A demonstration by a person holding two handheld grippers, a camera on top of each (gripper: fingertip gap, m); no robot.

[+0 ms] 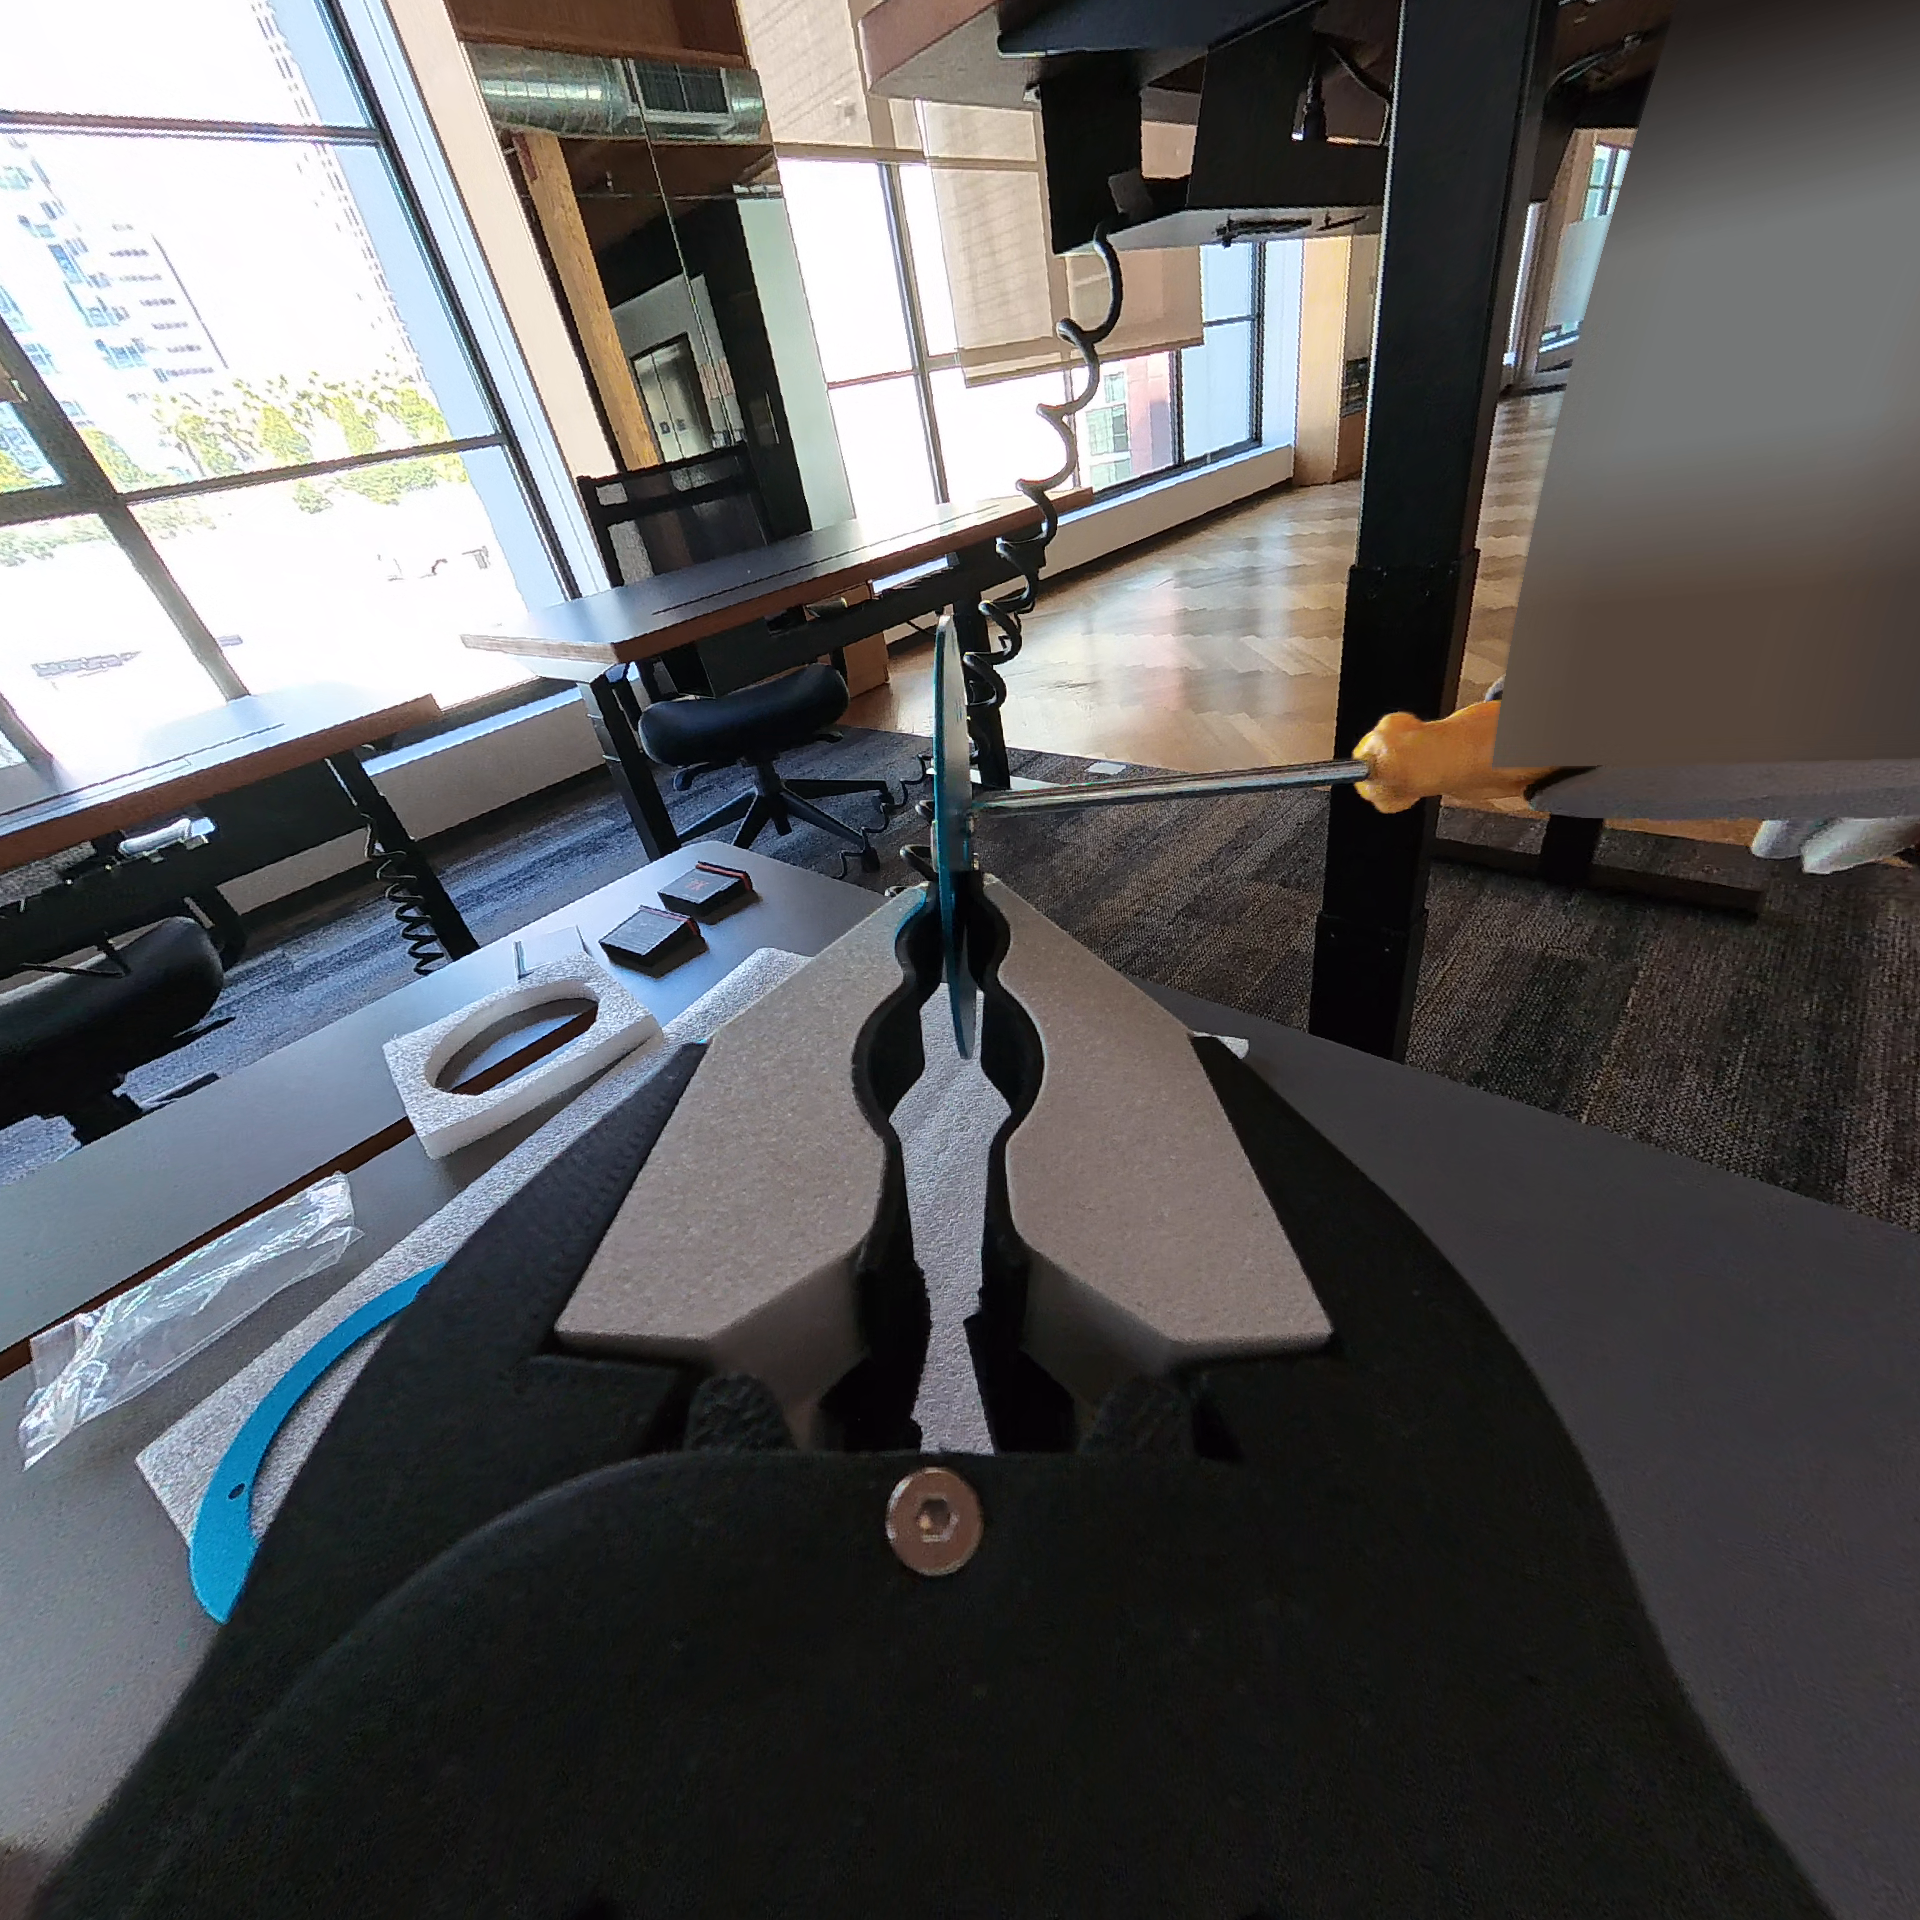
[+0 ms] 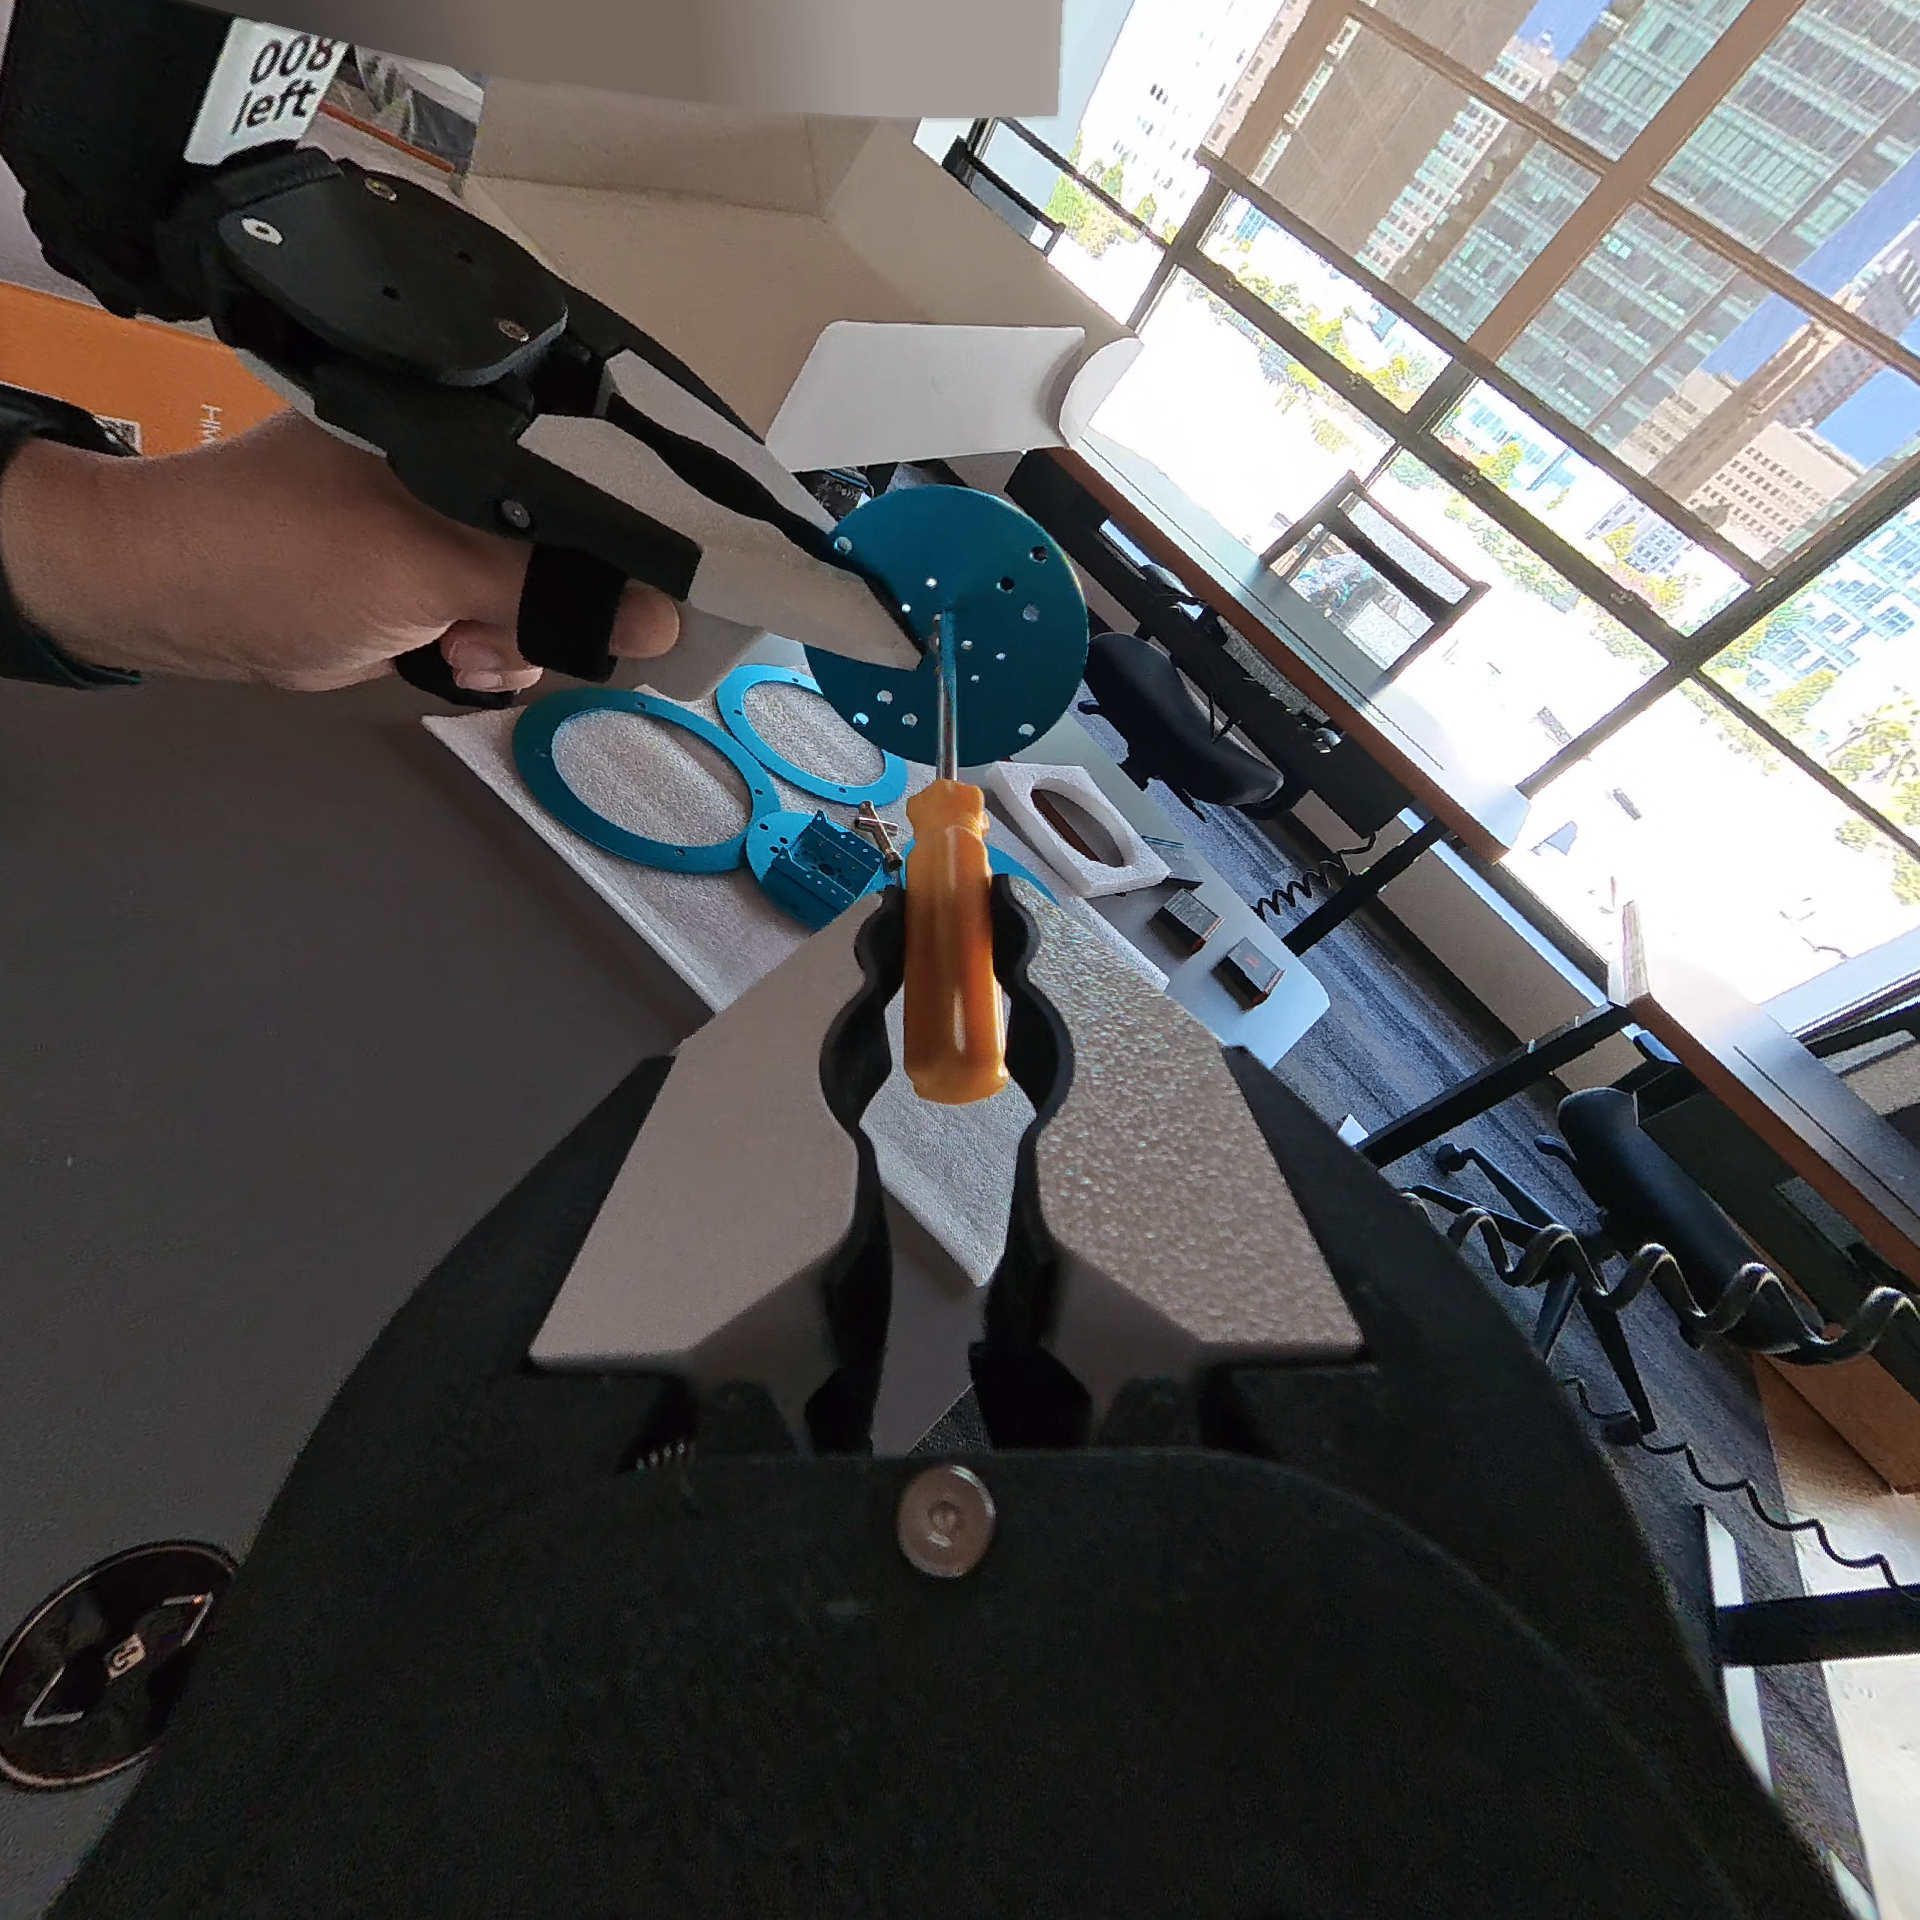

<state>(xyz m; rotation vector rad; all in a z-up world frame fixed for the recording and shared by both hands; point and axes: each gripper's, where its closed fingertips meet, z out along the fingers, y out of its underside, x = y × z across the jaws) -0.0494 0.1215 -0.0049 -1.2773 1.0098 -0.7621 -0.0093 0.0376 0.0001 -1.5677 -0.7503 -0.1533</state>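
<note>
My left gripper (image 1: pixel 951 914) is shut on a round blue metal disc (image 1: pixel 951 790) with several holes and holds it on edge above the table. The disc also shows in the right wrist view (image 2: pixel 987 592), with the left gripper (image 2: pixel 894 634) clamped on its rim. My right gripper (image 2: pixel 940 914) is shut on the orange handle of a screwdriver (image 2: pixel 951 956). Its metal shaft (image 2: pixel 943 696) reaches forward and the tip meets the disc near its middle. In the left wrist view the screwdriver (image 1: pixel 1174 784) comes in from the right and touches the disc's face.
On the dark table (image 2: pixel 260 987) lies a grey foam sheet (image 2: pixel 644 894) with two blue rings (image 2: pixel 634 774), a small blue bracket part (image 2: pixel 816 862) and a screw. A white foam frame (image 1: pixel 520 1039), two small black boxes (image 1: pixel 675 914) and a plastic bag (image 1: pixel 187 1309) lie nearby. A black desk leg (image 1: pixel 1403 520) stands at right. My hands' fingertips stand some 10 cm from each other.
</note>
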